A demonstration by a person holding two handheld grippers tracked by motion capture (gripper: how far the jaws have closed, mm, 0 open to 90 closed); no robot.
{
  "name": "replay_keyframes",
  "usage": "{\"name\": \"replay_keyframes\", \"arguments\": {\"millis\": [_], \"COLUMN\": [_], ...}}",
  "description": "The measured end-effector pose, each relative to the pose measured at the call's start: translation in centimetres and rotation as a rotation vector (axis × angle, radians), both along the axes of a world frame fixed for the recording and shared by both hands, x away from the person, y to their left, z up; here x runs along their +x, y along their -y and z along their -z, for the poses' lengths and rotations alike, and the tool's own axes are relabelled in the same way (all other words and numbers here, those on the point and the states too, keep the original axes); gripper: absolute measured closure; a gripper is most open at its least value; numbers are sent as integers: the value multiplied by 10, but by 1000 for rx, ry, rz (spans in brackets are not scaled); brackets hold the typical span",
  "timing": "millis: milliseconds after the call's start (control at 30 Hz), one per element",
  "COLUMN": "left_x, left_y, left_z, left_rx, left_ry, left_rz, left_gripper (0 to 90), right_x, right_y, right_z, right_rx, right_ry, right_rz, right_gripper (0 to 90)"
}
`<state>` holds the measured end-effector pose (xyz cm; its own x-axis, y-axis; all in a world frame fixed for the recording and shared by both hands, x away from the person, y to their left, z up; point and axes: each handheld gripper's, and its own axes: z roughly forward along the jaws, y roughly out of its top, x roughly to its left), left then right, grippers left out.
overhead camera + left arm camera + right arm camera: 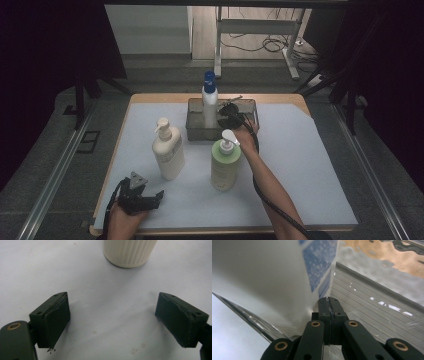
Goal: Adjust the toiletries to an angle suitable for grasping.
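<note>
High view: a table [300, 165] with a pale grey-white surface and a wooden edge carries every object in the scene. Toward its far edge stands a clear, dark-tinted tray [196, 131] with low walls. Inside the tray, at its left side, a white bottle with a blue cap [209, 98] stands upright. Nearer the person, a cream pump bottle [168, 152] stands upright at left of centre, and a pale green pump bottle [223, 164] stands upright just in front of the tray, well apart from the cream one.

The right gripper [229, 114] reaches over the tray's near wall, just beside the white bottle. Right gripper view: its jaws are pressed together with nothing between them; the tips [330, 305] sit just beside the bottle's lower side [262, 280], whose blue printed label shows at top, and whether they touch it cannot be told. The ribbed tray floor [372, 307] lies to the right of the jaws.

The left gripper [150, 200] rests near the table's near-left corner. Left gripper view: its jaws stand spread wide with nothing between them [112, 320], over bare table; the ribbed base of the cream pump bottle [130, 252] stands ahead, apart from them.
</note>
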<state>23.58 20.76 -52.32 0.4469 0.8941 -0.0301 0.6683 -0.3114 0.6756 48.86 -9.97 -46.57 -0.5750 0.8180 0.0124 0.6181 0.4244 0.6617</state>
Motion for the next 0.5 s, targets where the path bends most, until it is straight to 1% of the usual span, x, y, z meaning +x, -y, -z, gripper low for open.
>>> {"name": "replay_keyframes", "arguments": {"millis": [433,467,500], "left_x": [0,0,0], "left_y": [0,0,0], "left_z": [0,0,0], "left_rx": [0,0,0], "left_ry": [0,0,0], "left_rz": [0,0,0], "left_gripper": [123,123,123], "right_x": [-1,-1,-1], "right_y": [-9,-10,-10], "right_z": [1,1,1], "right_rx": [11,3,3], "right_ry": [-6,-8,-8], "right_rz": [-16,-40,-40], "right_gripper": [897,895,895]}}
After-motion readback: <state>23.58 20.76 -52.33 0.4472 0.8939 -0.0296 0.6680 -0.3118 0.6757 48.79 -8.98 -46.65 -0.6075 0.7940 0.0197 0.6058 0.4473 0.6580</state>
